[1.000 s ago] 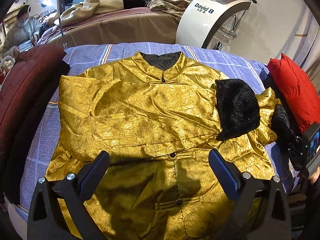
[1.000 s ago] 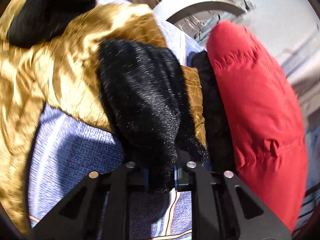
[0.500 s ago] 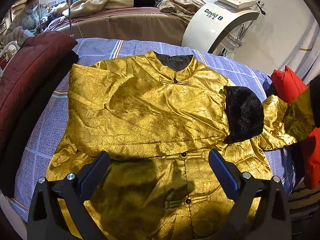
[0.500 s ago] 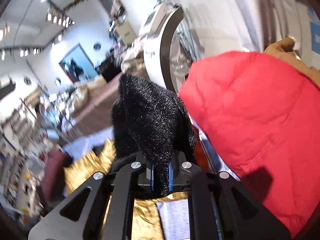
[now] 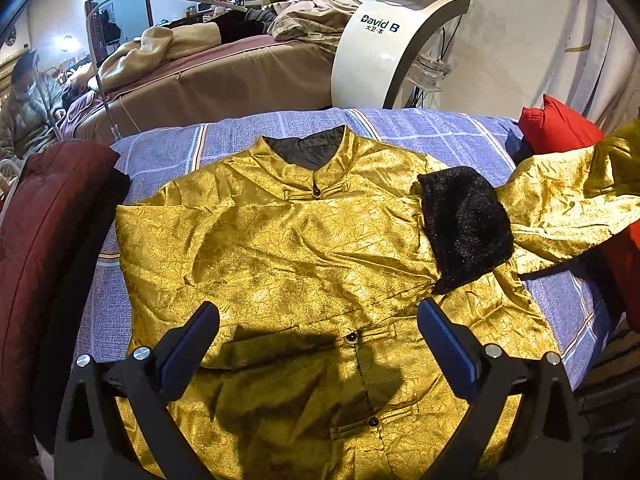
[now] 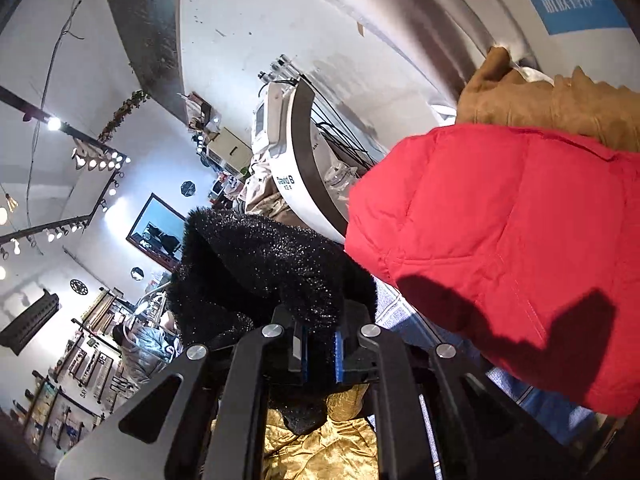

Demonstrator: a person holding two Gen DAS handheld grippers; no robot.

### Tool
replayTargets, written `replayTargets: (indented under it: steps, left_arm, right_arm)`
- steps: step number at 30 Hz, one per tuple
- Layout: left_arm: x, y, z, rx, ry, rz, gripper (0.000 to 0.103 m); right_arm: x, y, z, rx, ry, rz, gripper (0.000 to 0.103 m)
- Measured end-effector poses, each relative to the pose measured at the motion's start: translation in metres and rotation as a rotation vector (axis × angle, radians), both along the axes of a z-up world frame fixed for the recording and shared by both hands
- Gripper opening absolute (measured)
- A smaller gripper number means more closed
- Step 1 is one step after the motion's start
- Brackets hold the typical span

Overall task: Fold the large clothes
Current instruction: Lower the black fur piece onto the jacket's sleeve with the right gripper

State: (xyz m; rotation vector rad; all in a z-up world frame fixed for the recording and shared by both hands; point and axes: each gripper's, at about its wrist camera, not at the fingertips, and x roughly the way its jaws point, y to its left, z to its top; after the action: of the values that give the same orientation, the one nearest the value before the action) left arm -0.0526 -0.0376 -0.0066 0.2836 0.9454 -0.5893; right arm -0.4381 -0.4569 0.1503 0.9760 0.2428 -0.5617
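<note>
A gold brocade jacket (image 5: 304, 264) lies front-up on a blue-patterned bed (image 5: 224, 140). Its left sleeve is folded across the chest, with the black fur cuff (image 5: 464, 224) at the right. The other sleeve (image 5: 568, 204) is lifted off the bed at the far right. My left gripper (image 5: 318, 344) is open and empty, hovering above the jacket's lower front. My right gripper (image 6: 318, 354) is shut on the black fur cuff (image 6: 264, 276) of the lifted sleeve, with gold cloth (image 6: 320, 448) hanging below.
A red puffer jacket (image 5: 556, 132) lies at the bed's right edge and fills the right of the right wrist view (image 6: 508, 248). A dark red coat (image 5: 44, 240) lies along the left edge. A white machine (image 5: 392, 44) and another bed (image 5: 208, 80) stand behind.
My right gripper has lifted the fur cuff off the bed and tilted upward, pulling the right sleeve up and out. My left gripper has drawn back a little, staying open.
</note>
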Motion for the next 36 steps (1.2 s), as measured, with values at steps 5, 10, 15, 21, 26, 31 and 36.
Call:
replayTargets:
  steps: [5,10,15,21,26,31,36]
  left_arm:
    - [0.001,0.027,-0.012,0.038,0.023,0.059,0.097]
    - [0.010,0.081,-0.021,0.065,0.070,0.182,0.097]
    - [0.019,0.138,-0.018,0.036,0.096,0.312,0.097]
    - [0.025,0.189,-0.012,0.007,0.094,0.423,0.097]
    - [0.024,0.223,-0.015,0.006,0.103,0.496,0.097]
    - [0.022,0.259,-0.024,0.032,0.127,0.567,0.097]
    - [0.015,0.282,-0.025,0.066,0.131,0.612,0.097]
  right_arm:
    - [0.009,0.020,-0.019,0.059,0.031,0.020,0.009]
    - [0.064,0.057,-0.018,0.069,0.051,0.090,0.009]
    - [0.143,0.103,-0.007,0.060,0.021,0.140,0.009]
    - [0.255,0.178,0.003,-0.034,0.003,0.207,0.009]
    - [0.340,0.261,-0.035,-0.090,0.070,0.284,0.009]
    - [0.404,0.357,-0.127,-0.027,0.231,0.435,0.009]
    - [0.441,0.416,-0.234,0.117,0.512,0.594,0.009]
